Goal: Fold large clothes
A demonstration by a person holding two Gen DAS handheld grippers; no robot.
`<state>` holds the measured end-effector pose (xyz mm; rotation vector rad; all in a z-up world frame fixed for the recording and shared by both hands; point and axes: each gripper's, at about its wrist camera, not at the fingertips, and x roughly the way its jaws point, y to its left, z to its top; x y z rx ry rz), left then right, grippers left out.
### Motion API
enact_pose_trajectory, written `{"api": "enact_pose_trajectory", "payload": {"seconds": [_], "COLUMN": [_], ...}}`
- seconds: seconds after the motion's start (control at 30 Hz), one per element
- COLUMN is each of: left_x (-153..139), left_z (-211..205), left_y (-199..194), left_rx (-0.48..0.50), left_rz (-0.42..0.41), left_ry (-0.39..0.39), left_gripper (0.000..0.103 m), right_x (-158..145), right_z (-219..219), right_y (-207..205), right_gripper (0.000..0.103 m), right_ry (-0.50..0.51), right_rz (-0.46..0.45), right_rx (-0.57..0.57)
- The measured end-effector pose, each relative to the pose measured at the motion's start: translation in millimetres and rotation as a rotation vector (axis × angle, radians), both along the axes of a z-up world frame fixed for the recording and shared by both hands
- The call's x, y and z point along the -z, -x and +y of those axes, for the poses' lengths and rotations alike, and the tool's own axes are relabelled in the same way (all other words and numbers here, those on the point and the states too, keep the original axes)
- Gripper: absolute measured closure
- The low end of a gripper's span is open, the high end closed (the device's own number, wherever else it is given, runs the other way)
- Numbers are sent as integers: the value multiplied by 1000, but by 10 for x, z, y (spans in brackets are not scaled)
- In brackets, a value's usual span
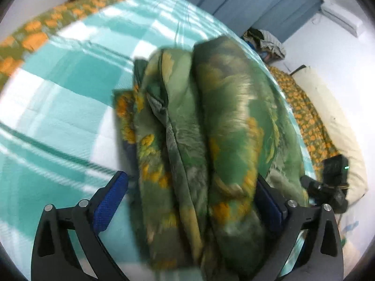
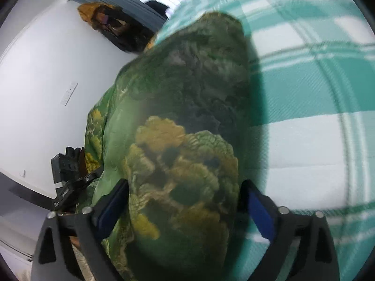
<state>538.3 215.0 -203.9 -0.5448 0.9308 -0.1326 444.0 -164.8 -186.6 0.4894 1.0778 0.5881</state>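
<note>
Two claws, both spread wide around the same bundle. Left claw [image 1: 192, 201]: blue pads apart, thick folded green blanket [image 1: 211, 121] bulging between them; the right-hand pad seems to touch the fabric, the other stands clear, so I read it as not clamped. Right claw [image 2: 185, 206]: same picture, fingers wide, the blanket [image 2: 187, 128] filling the gap, contact too blurred to call a grip.

Where it is: the blanket sits on the bed, on the teal checked sheet [image 1: 70, 89], near the edge on the wall side. In the left wrist view at least two fat layers stacked side by side show, with a seam between them, so several folds are already in. The right wrist view shows one rounded, closed end.

Judgement: folding looks mostly done. The bundle is compact but puffy and uneven. Left to do, probably: a final squeeze or tidy, maybe one more fold, then release.
</note>
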Motion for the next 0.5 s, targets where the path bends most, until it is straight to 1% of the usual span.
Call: {"api": "enact_pose_trajectory", "payload": {"seconds": [0.03,0.1,0.17,0.2,0.23,0.27,0.33,0.37,0.47,0.5], "left_x": [-167,-382,-642,-715,-783,-876,-991,-1030,-1063,-1050], "left_z": [-23,-58,-194,-230,-292,-399,-548,-664,-920,-941], "left_y": [118,287,531,558,666,812,1042,1157,1374,1422], "left_rx": [-14,-27,-40,-55,-79,-106,-136,-138,-105,-95], "left_rz": [-29,-73,-122,-145,-175,-214,-252,-256,-222,-211], "left_ry": [-68,-163,-260,-292,-329,-373,-447,-472,-467,-470], "left_gripper": [3,2,2,2,1,1,1,1,0,0], "right_x": [-142,-413,-655,-790,-834,-922,-1042,-1133,-1264,-1281], "right_z": [4,52,144,218,238,298,363,390,362,375], "right_y": [111,346,587,783,828,960,1200,1267,1581,1641], "right_gripper": [6,6,6,6,6,6,6,6,6,6], "right_ry": [64,203,377,488,552,617,703,726,758,767], "right_rz": [-48,-161,-264,-314,-338,-363,-398,-406,-409,-412], "right_rx": [12,26,40,58,68,79,110,130,170,179]}}
